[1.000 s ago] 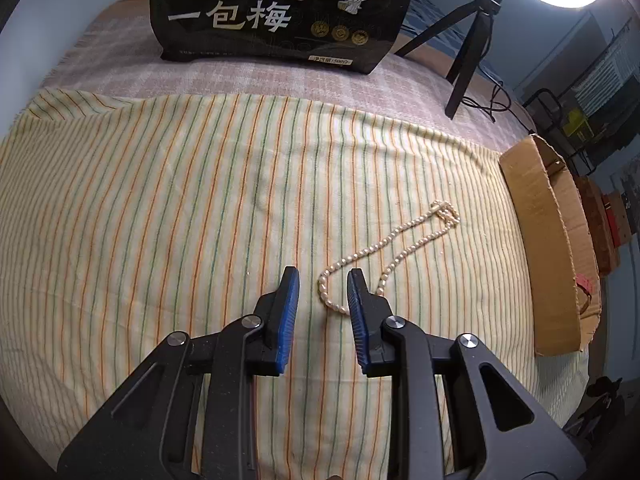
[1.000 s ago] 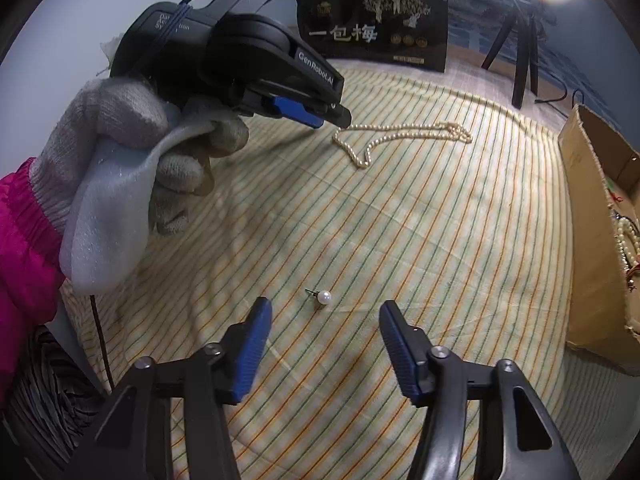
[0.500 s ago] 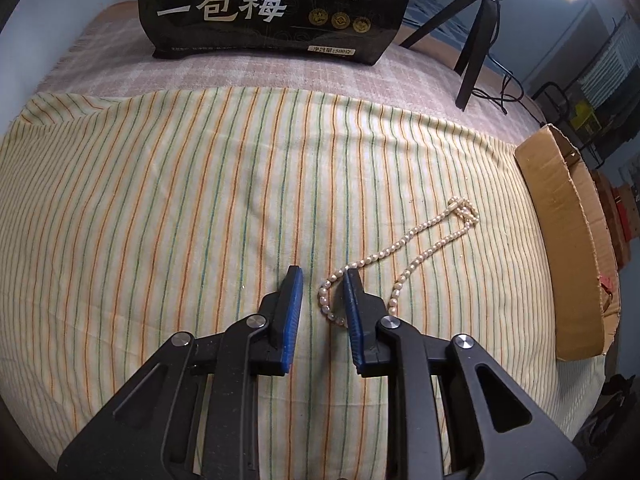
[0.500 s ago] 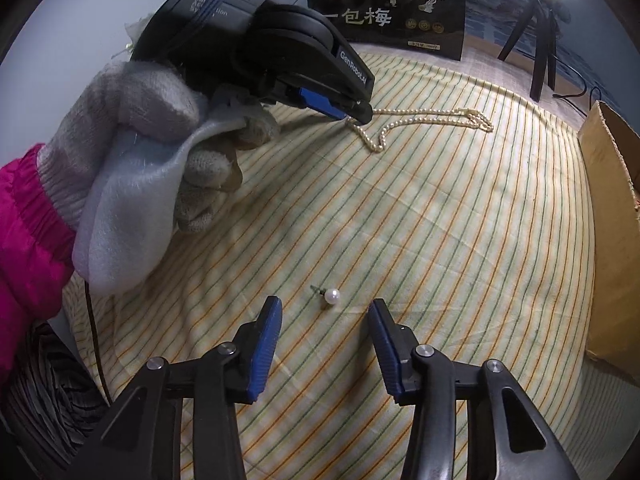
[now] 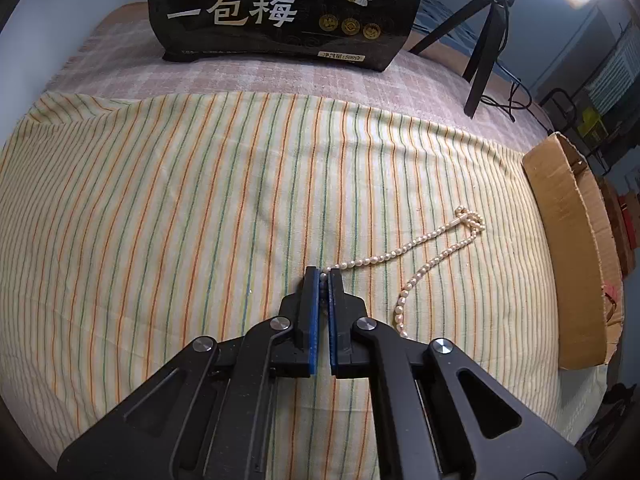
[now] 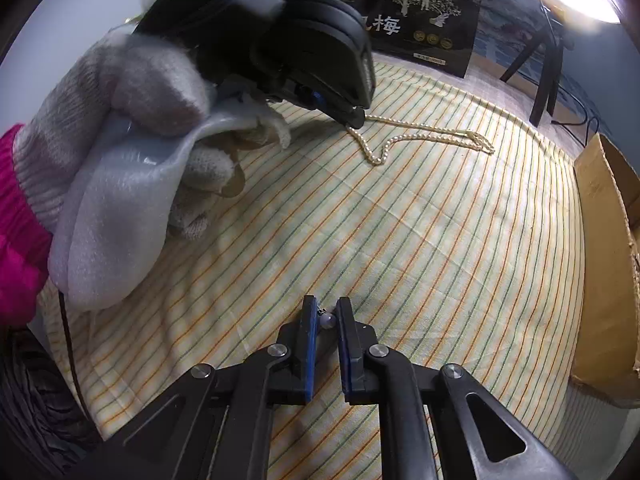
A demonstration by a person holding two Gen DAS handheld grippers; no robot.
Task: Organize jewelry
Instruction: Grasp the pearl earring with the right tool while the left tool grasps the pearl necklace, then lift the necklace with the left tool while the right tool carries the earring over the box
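A gloved hand [image 6: 132, 120] on the left works the left gripper [image 5: 323, 276], whose jaws have just been closing and now pinch one end of the pearl necklace [image 5: 424, 246]; the rest of the strand trails rightward across the striped cloth [image 5: 160, 220] toward the cardboard box [image 5: 560, 248] at the cloth's right edge. Nearer the front edge, the right gripper [image 6: 327, 312] has just been closing too and now clamps the pearl stud earring [image 6: 328, 320] between its blue pads. A black bag [image 5: 280, 12] stands at the far edge.
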